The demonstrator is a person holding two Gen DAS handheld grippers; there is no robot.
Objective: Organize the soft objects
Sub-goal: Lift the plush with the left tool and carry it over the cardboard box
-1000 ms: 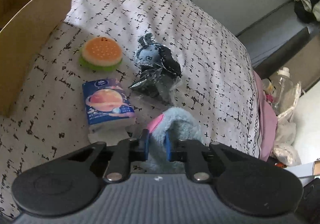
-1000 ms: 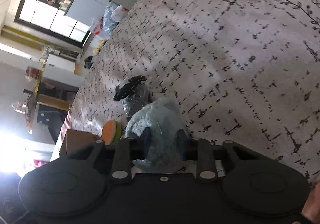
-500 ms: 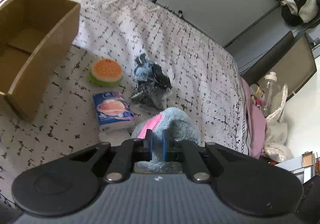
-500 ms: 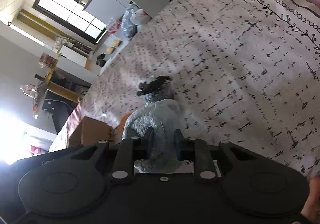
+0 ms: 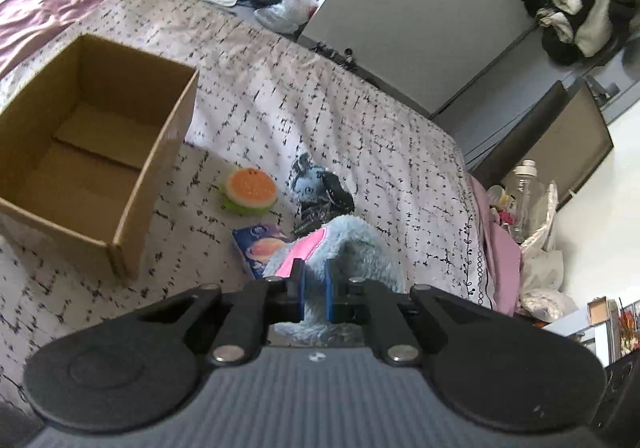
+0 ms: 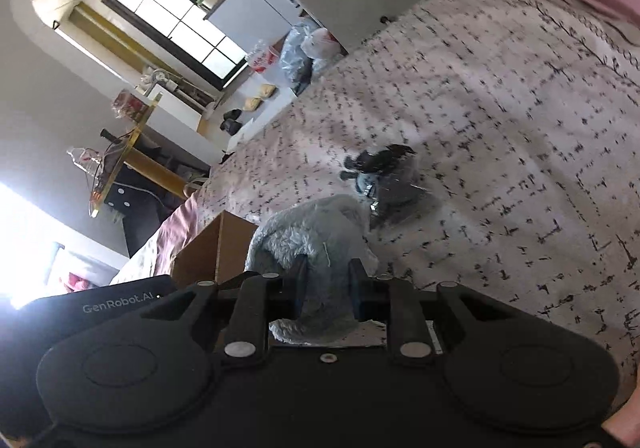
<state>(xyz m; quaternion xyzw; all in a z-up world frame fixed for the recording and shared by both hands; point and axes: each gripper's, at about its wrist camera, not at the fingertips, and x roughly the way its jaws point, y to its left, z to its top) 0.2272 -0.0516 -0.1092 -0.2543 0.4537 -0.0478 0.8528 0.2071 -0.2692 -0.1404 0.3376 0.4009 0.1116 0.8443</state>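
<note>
Above the patterned bed (image 5: 360, 120), both grippers pinch the blue plush toy (image 5: 360, 244) between them: left gripper (image 5: 313, 290) jaws narrow on a fold, right gripper (image 6: 327, 290) jaws clamped on its fur, beside the open cardboard box (image 5: 160, 168), burger toy (image 5: 251, 191) and tissue pack (image 5: 260, 248)

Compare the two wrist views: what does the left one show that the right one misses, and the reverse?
Left only: the burger toy, the blue tissue pack, the plush's pink patch and the cardboard box's bare inside. Right only: the window and the left claw's black housing. Both: the grey-blue plush pinched by the left claw and the right claw, the plastic-wrapped toy, the patterned bedspread.
</note>
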